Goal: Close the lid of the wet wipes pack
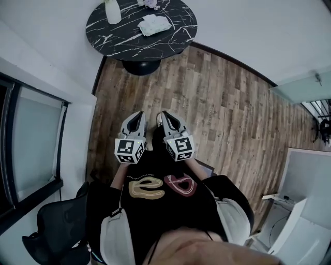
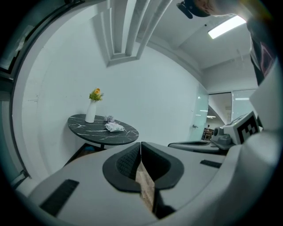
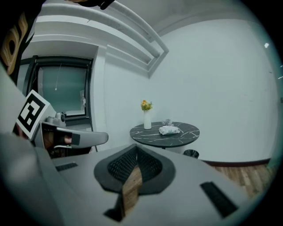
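The wet wipes pack (image 1: 154, 24) is a pale soft packet lying on the round black marble table (image 1: 170, 44) at the top of the head view. It also shows as a small white bundle in the left gripper view (image 2: 114, 127) and the right gripper view (image 3: 169, 129). Whether its lid is up I cannot tell from here. My left gripper (image 1: 137, 117) and right gripper (image 1: 162, 117) hang side by side over the wooden floor, well short of the table. Both point toward the table, jaws shut together and holding nothing.
A white vase (image 1: 113, 11) with yellow flowers (image 2: 96, 94) stands on the table's left side, with a small grey object (image 2: 109, 118) beside the pack. A black office chair (image 1: 54, 230) sits at lower left. White walls and a dark-framed window (image 1: 31, 150) line the left; a small dark bin (image 3: 191, 153) stands by the table.
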Tool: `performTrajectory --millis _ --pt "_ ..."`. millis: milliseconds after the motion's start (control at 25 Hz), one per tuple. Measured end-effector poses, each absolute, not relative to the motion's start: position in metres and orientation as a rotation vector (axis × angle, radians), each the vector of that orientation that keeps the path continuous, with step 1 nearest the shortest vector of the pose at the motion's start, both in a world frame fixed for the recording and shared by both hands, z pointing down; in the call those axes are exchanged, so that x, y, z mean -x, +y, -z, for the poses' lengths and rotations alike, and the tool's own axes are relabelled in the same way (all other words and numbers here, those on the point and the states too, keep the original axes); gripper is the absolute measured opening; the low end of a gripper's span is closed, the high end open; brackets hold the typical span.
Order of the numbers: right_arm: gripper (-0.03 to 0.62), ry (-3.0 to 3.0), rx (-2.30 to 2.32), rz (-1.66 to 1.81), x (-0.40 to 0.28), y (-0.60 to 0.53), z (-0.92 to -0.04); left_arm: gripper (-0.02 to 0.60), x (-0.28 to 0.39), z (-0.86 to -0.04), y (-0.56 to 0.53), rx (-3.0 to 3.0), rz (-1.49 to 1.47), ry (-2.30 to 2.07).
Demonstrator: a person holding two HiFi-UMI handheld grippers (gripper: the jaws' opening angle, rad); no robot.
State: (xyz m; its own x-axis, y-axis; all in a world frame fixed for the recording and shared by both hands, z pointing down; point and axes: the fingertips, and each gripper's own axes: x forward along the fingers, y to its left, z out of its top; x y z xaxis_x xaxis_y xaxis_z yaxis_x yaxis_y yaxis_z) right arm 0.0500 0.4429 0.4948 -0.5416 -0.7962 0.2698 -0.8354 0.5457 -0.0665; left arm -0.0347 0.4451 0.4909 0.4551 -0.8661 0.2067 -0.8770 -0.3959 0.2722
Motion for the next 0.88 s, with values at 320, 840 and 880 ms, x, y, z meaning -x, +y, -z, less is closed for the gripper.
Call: performTrajectory --millis 320,840,880 --pt "0.012 -2.619 -1.310 -0.313 -0.061 0.356 -0.491 0.018 0.017 -0.498 0.375 -2.316 -0.118 -1.515" --pt "0.012 -2.671 -1.189 -0.292 -0.100 0.252 -0.493 0.018 -0.036 -0.501 0.272 -2.259 -0.105 -1.555" --pt "0.012 -2.673 -1.179 -0.296 -0.105 0.245 -0.494 0.018 -0.040 -0.501 0.264 -2.251 -0.100 -1.560"
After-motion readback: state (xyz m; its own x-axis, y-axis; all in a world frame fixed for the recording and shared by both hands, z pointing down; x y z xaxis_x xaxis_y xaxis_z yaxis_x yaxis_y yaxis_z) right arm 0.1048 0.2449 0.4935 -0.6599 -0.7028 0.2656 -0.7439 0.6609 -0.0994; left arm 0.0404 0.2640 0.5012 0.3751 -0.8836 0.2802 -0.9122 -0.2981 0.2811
